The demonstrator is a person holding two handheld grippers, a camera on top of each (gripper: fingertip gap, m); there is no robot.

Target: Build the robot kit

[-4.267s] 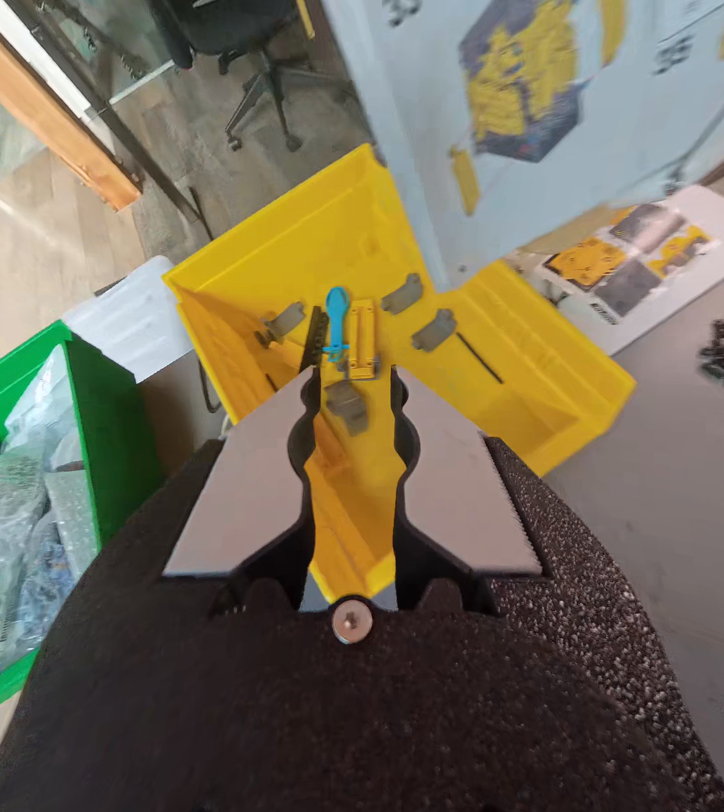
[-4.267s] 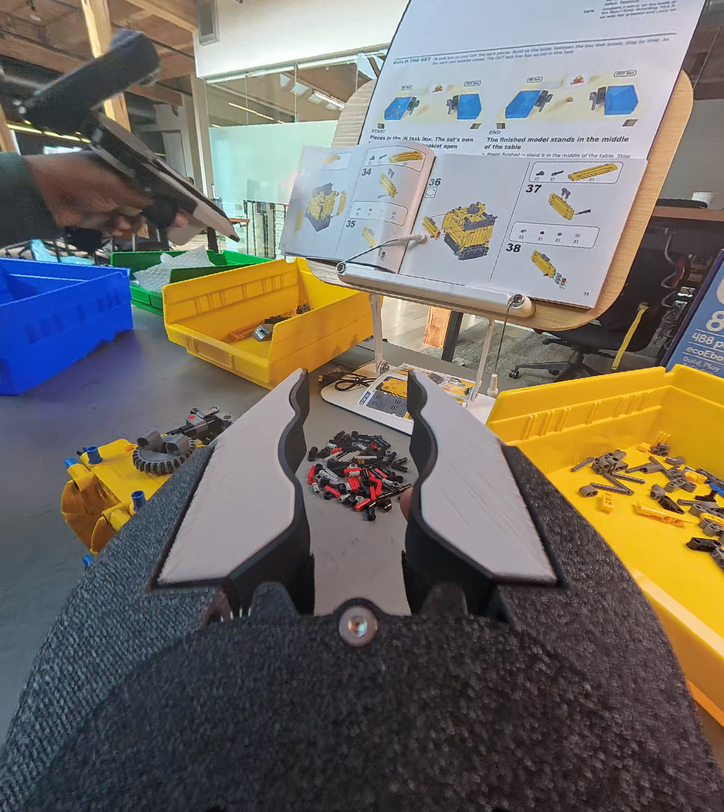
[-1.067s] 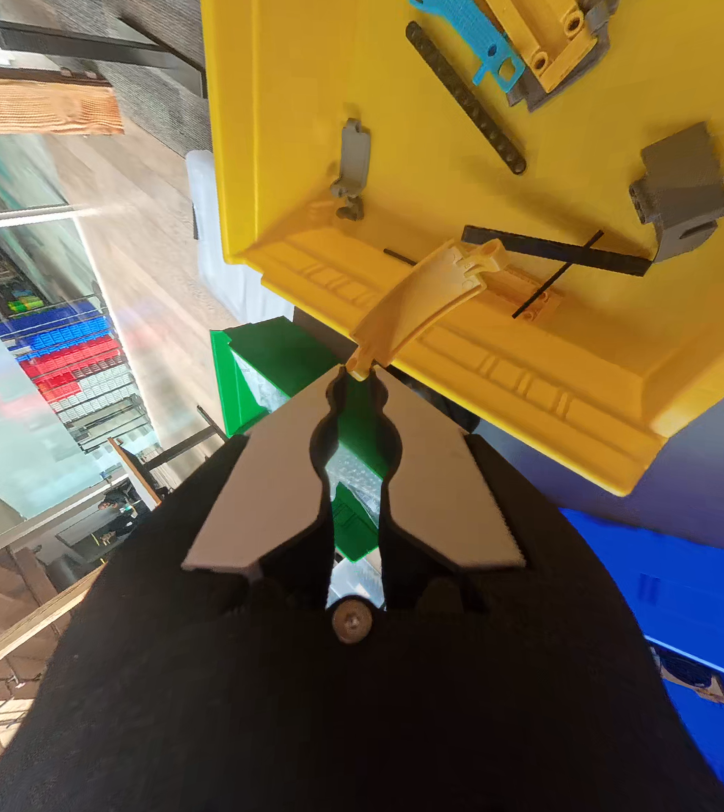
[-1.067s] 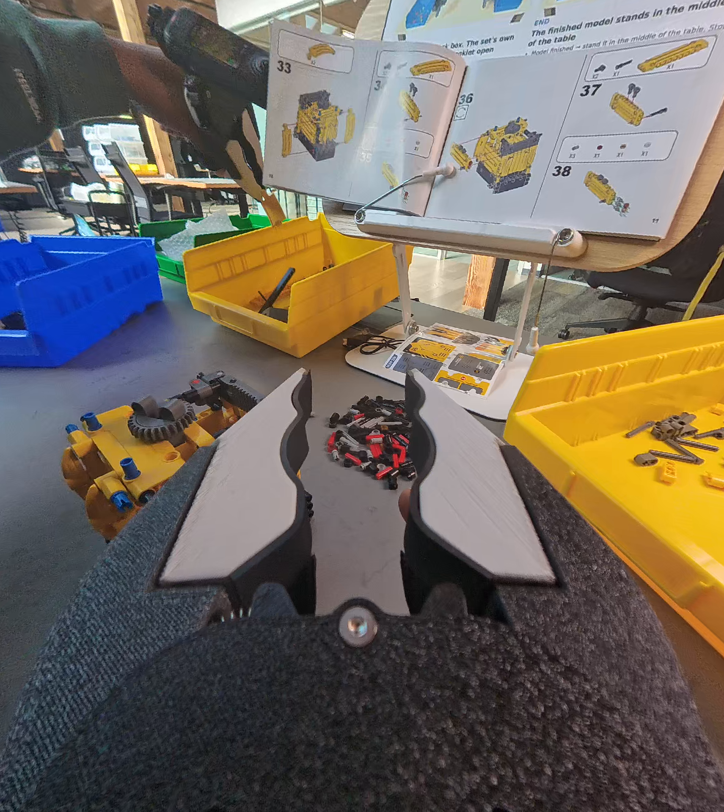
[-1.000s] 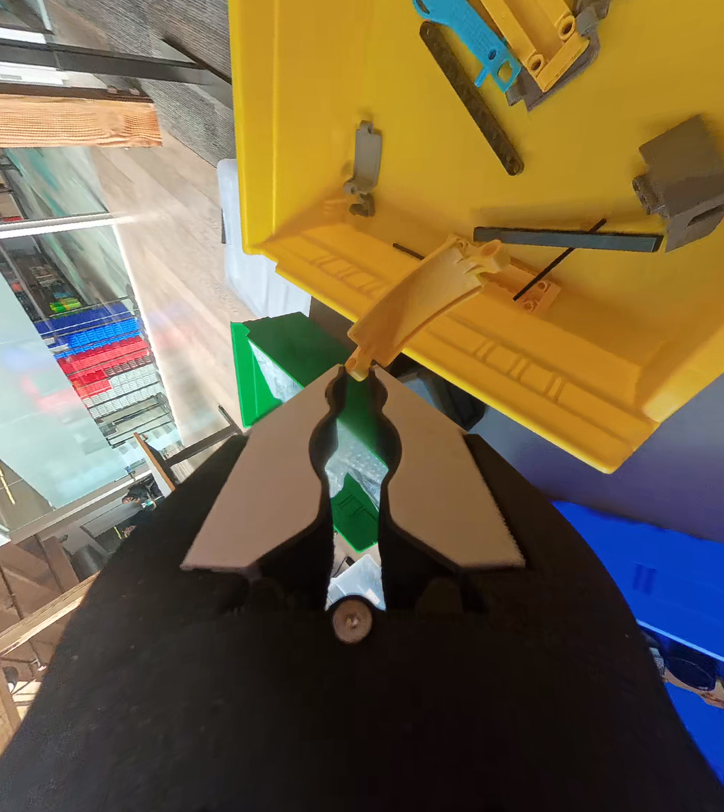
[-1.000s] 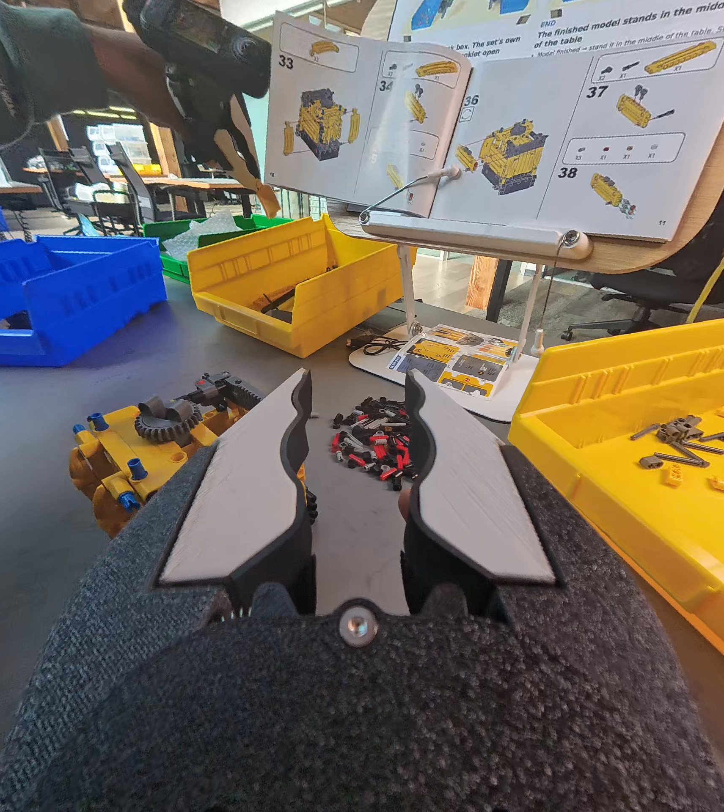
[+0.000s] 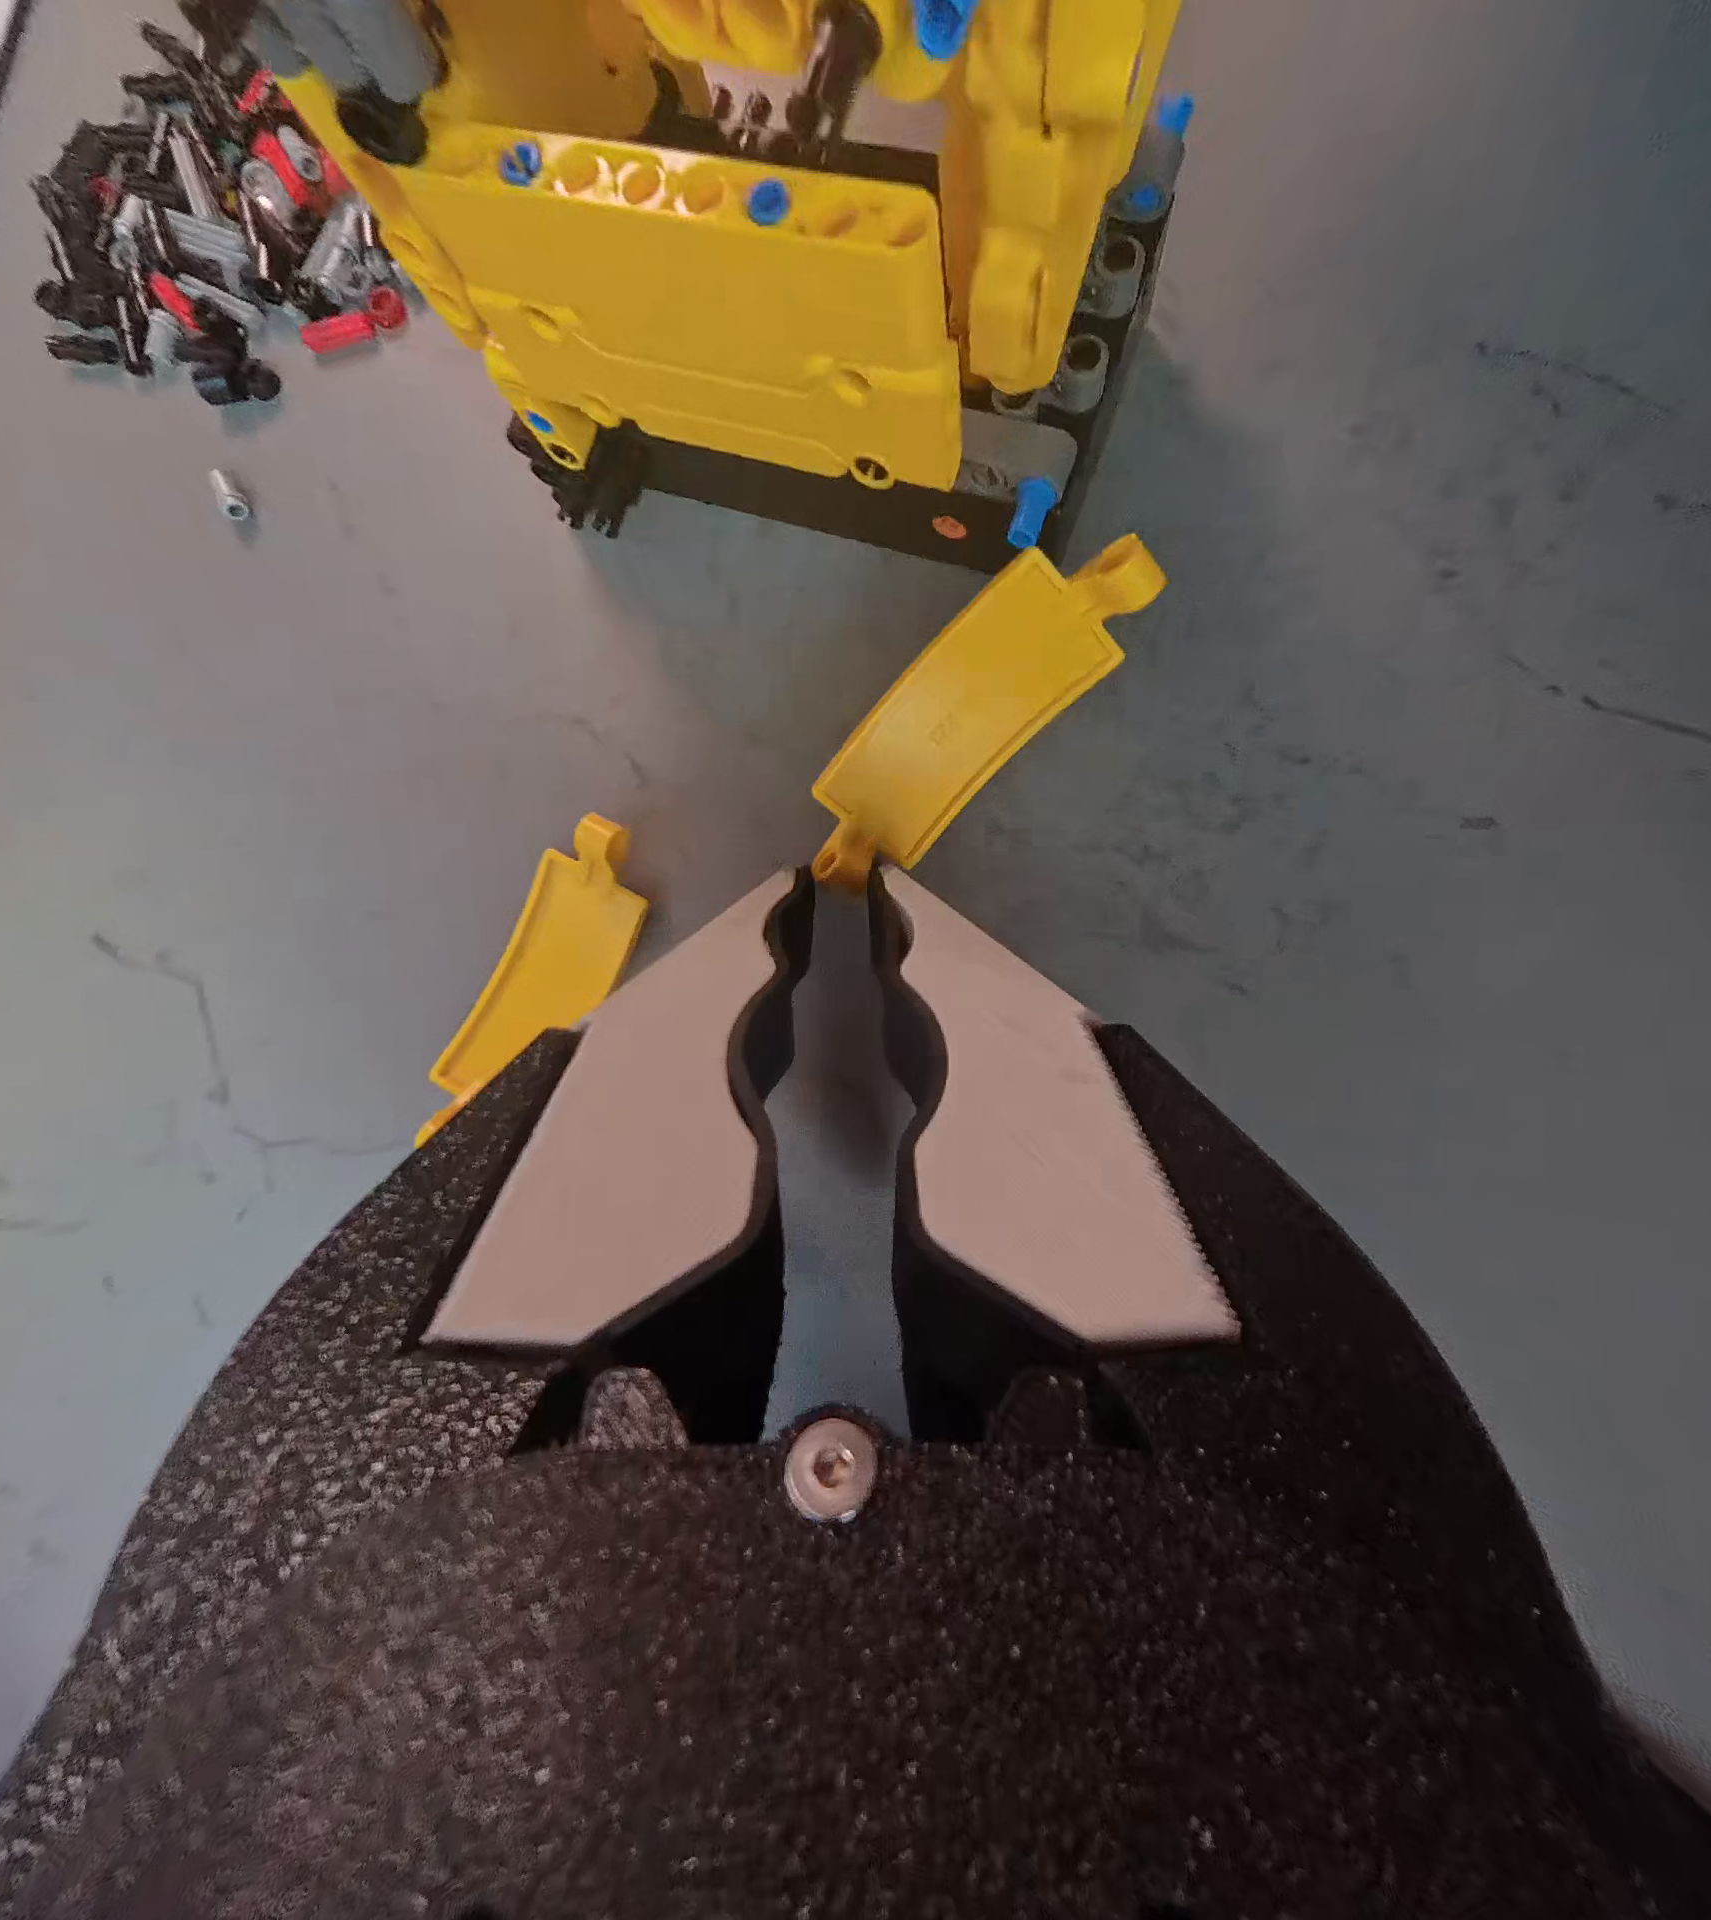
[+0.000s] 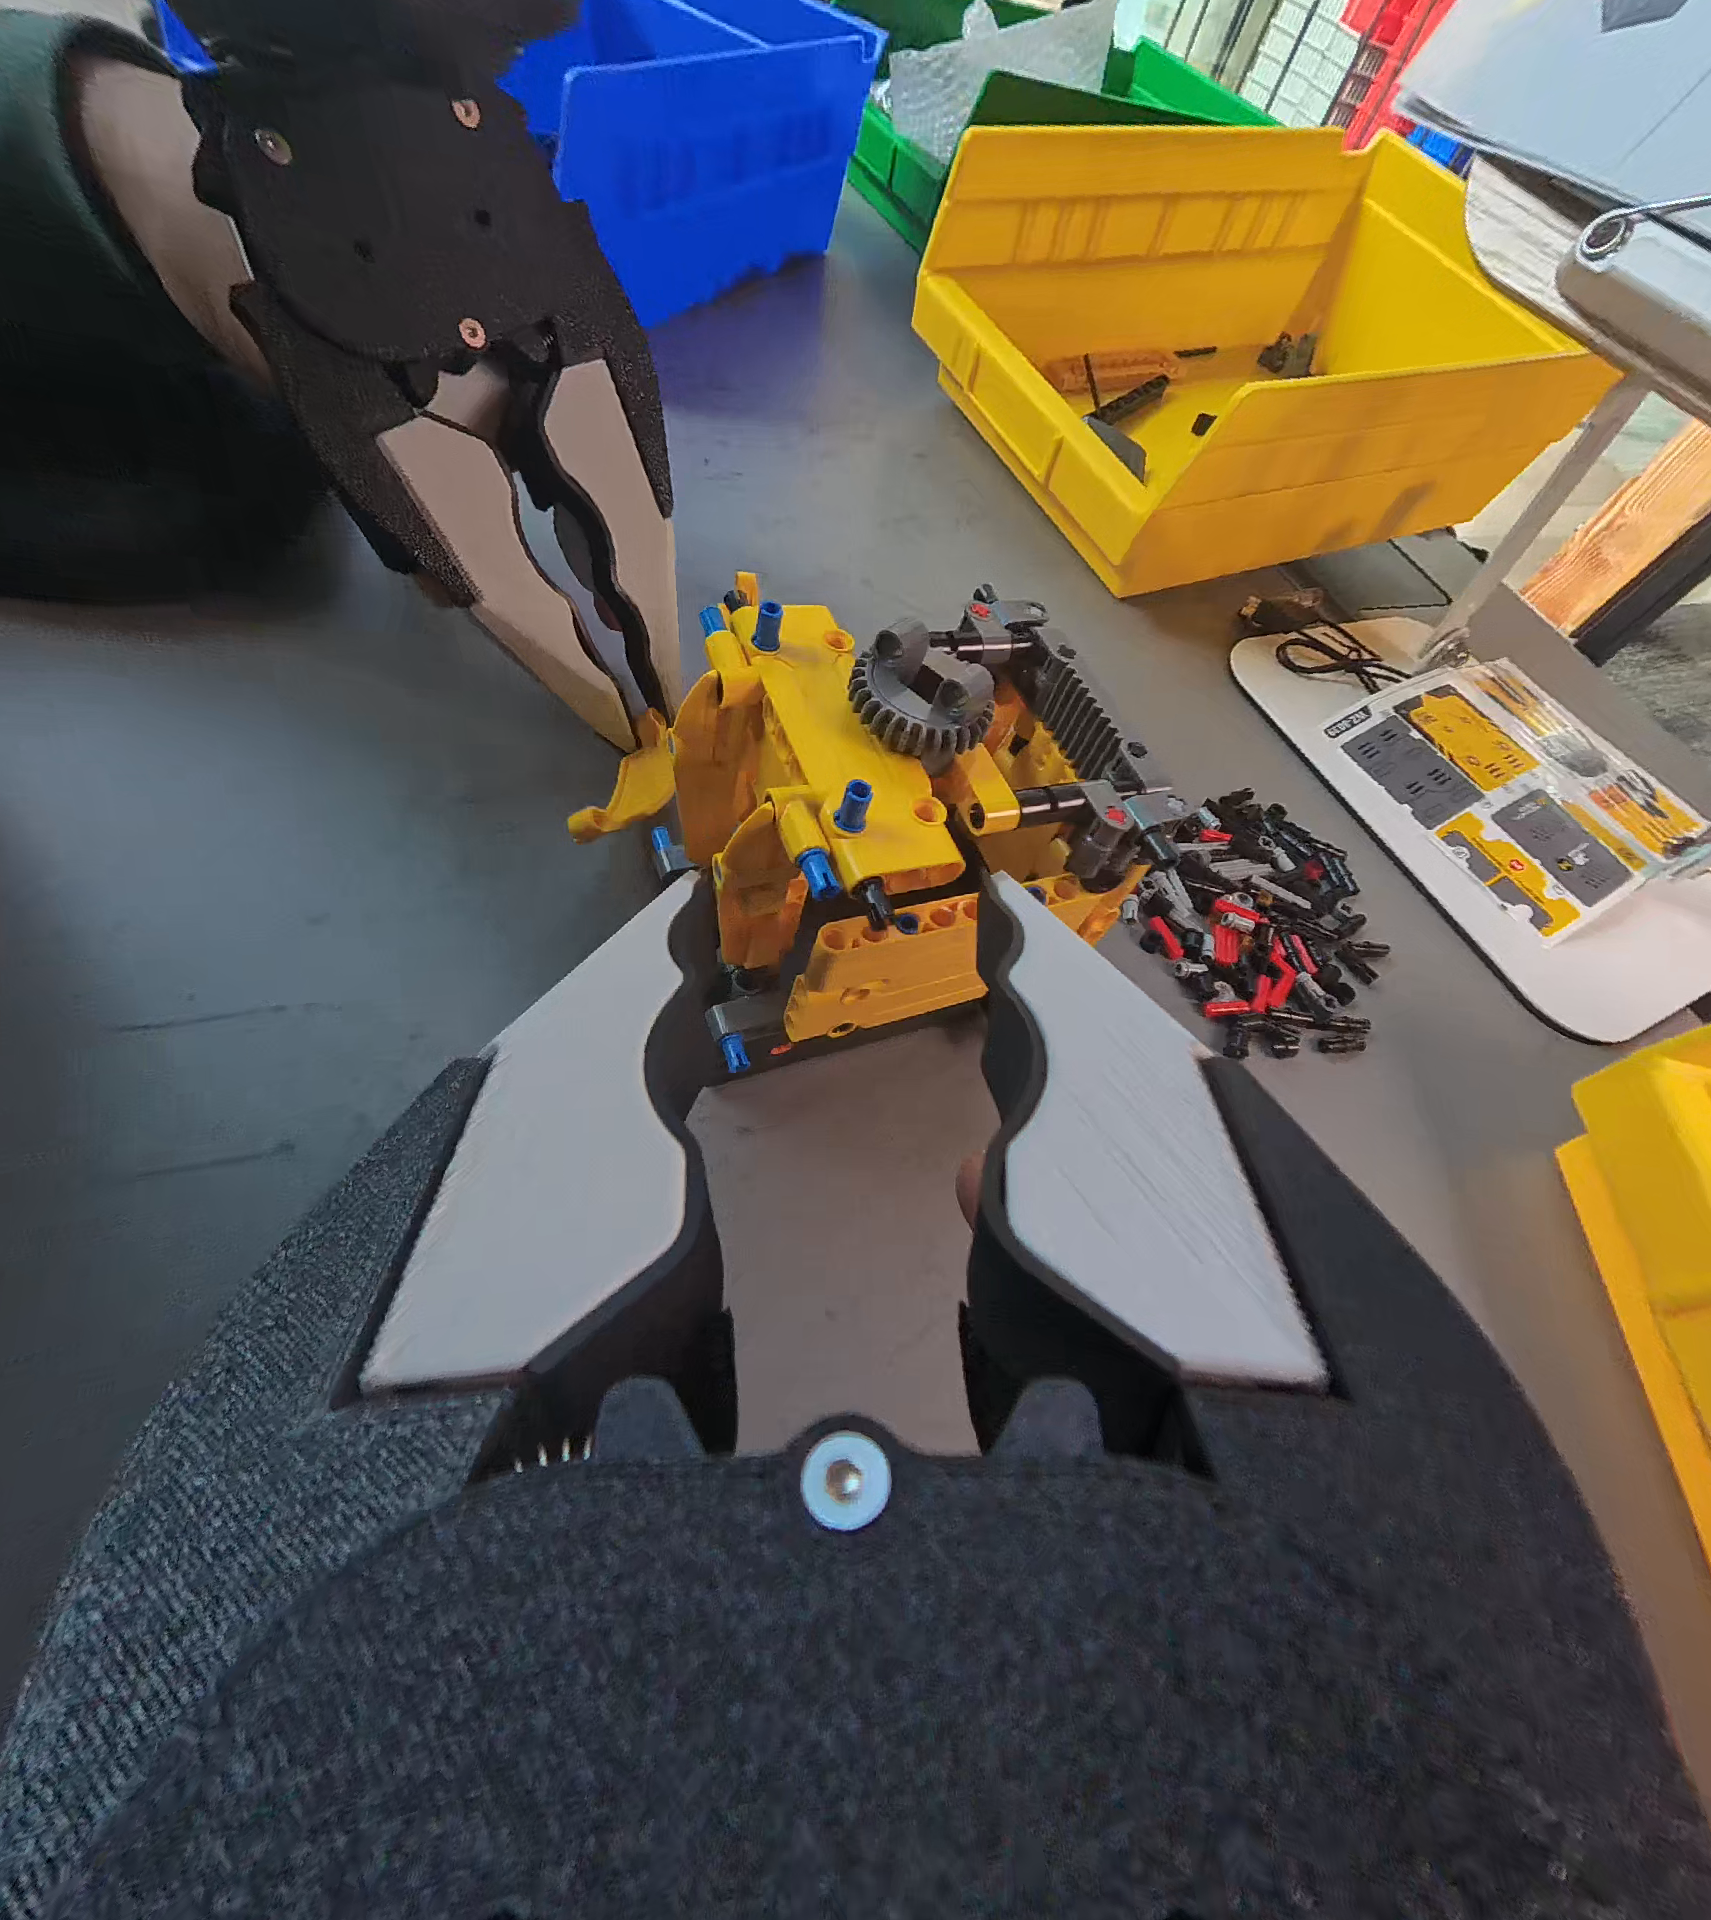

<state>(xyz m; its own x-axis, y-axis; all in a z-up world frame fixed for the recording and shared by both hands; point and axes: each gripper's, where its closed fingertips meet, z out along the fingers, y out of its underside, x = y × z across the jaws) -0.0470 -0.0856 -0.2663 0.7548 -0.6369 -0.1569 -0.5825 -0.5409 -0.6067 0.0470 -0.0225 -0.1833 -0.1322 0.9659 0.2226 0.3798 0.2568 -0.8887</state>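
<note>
The left gripper (image 7: 840,881) is pinching a curved yellow plastic panel (image 7: 976,709) by the small tab at its near end, jaws closed on that tab alone. The panel is reaching up and right of the frame centre, its far tab close beside the blue pin at the lower right corner of the partly built yellow and black brick model (image 7: 778,281). Whether it is touching the grey table (image 7: 1453,727) cannot be told.

The hold looks thin: with only a smooth, narrow tab between the flat grey fingertips, the panel could swivel or slip out if its far end catches the model or the table. A bump could also nudge the model, which is sitting loose.

A second curved yellow panel (image 7: 550,961) is lying flat at centre left, partly under the gripper's black foam body. A pile of small black, grey and red pins (image 7: 196,249) is sitting at upper left (glossy, rod-shaped).

In the right wrist view the right gripper (image 8: 835,899) is holding nothing, jaws spread wide just before the model's near side (image 8: 882,831), with its toothed grey gear. A glossy yellow plastic bin (image 8: 1235,343) is standing at upper right.
</note>
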